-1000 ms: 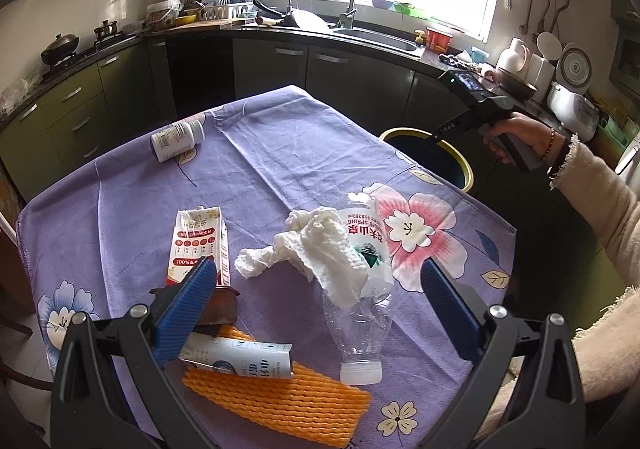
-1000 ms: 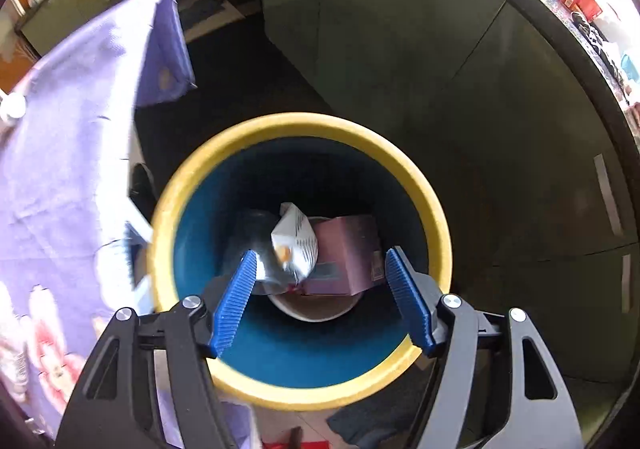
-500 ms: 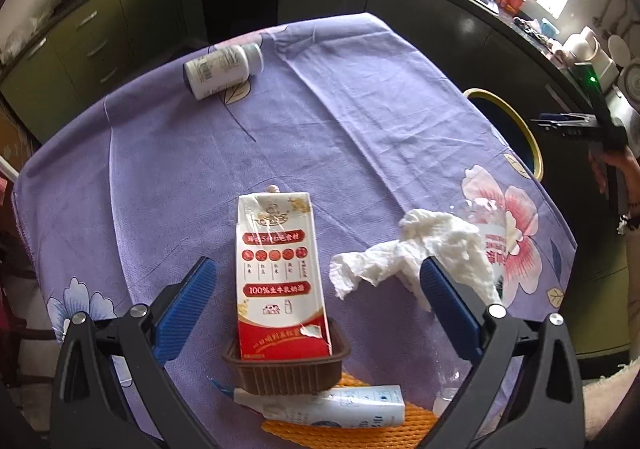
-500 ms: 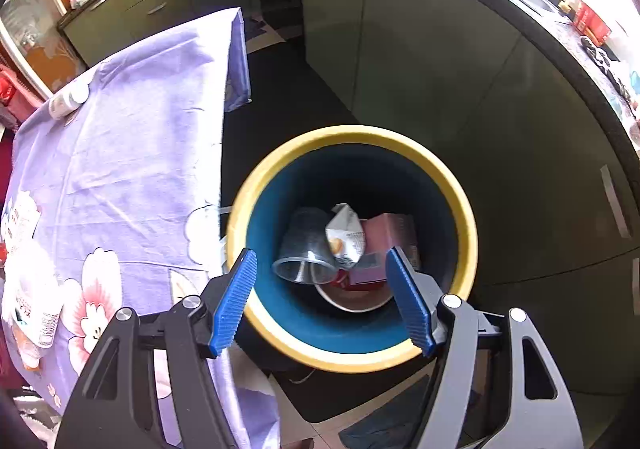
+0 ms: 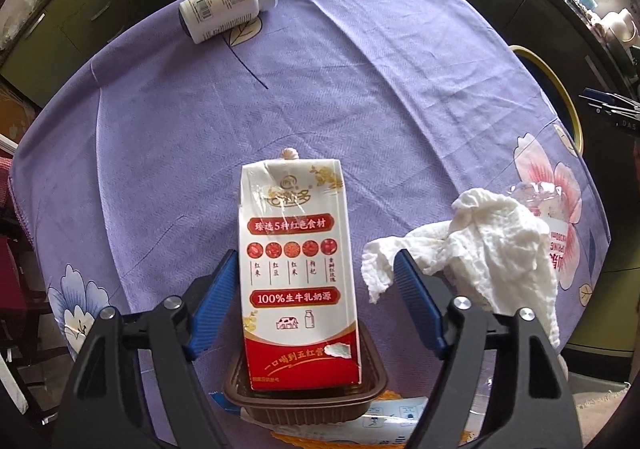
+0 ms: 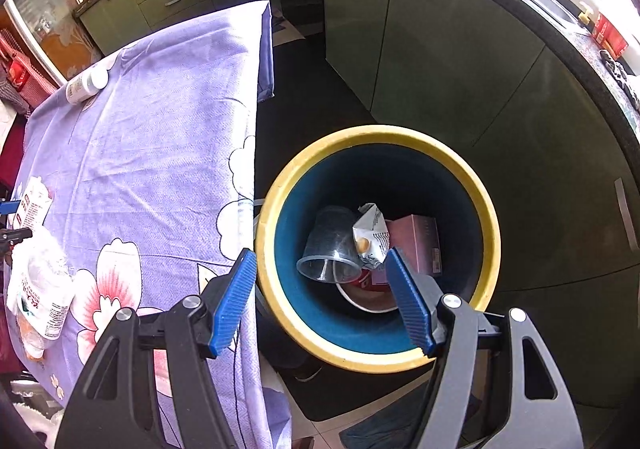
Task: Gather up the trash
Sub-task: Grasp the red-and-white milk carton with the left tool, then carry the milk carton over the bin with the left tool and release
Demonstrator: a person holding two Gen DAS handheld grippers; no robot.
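On purple floral tablecloth (image 5: pixel 360 69), left hand-held gripper (image 5: pixel 314 303) closing round milk carton (image 5: pixel 296 269), not yet gripping; right hand-held gripper (image 6: pixel 322 299) wide, empty.

One milk carton (image 5: pixel 296 269), one pill bottle (image 5: pixel 226 9), one tissue (image 5: pixel 480 245), one bin (image 6: pixel 380 245)

Purple floral tablecloth (image 5: pixel 340 89) covers the table: white pill bottle (image 5: pixel 228 7) on its side at eleven o'clock, milk carton (image 5: pixel 296 269) at six with its near end in a brown tray (image 5: pixel 304 397), crumpled tissue (image 5: pixel 488 245) at four over a clear bottle (image 5: pixel 536 197)
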